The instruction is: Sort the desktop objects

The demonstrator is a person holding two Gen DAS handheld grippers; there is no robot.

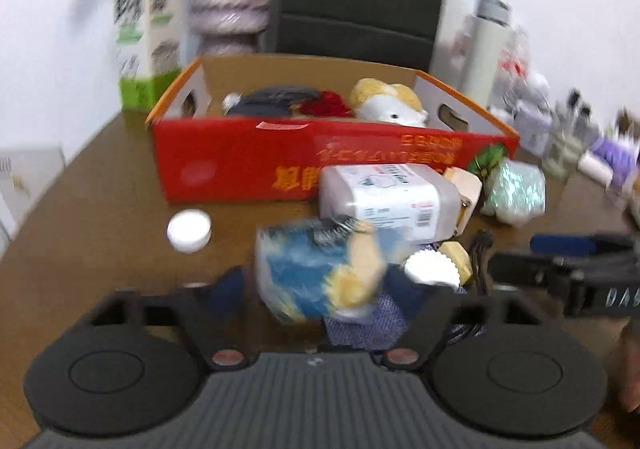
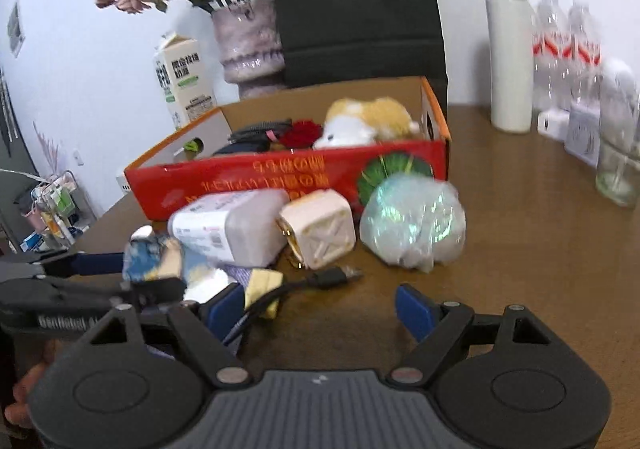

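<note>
Blue and yellow, a crinkly packet (image 1: pixel 320 273) sat between the fingers of your left gripper (image 1: pixel 326 289), which looked closed on it, though the left view was smeared with motion and the grip was hard to judge. Your right gripper (image 2: pixel 320 309) hung with its jaws wide apart and nothing in them, low over the brown table (image 2: pixel 540 249), just beside the black cable (image 2: pixel 316 281).

The red box (image 2: pixel 280 177) stood behind the pile and already held a plush dog (image 2: pixel 368 121), a red flower (image 2: pixel 300 135) and some dark items. Between you and the box lay the clutter — a white bottle (image 2: pixel 232 225) on its side, a cream cube (image 2: pixel 320 233), a shiny wrapped ball (image 2: pixel 412 221).

The risks, as I read them:
- The packet was soft and slick, so a hurried swing could have let it slide out short of the box.
- Carried low, it could have clipped the bottle, which might have rolled toward the small white jar (image 1: pixel 189 229).
- Your two grippers sat near each other — crossing paths could have knocked them together.
- The cable looked tangled under other things; pulling it would likely have dragged them along.
</note>
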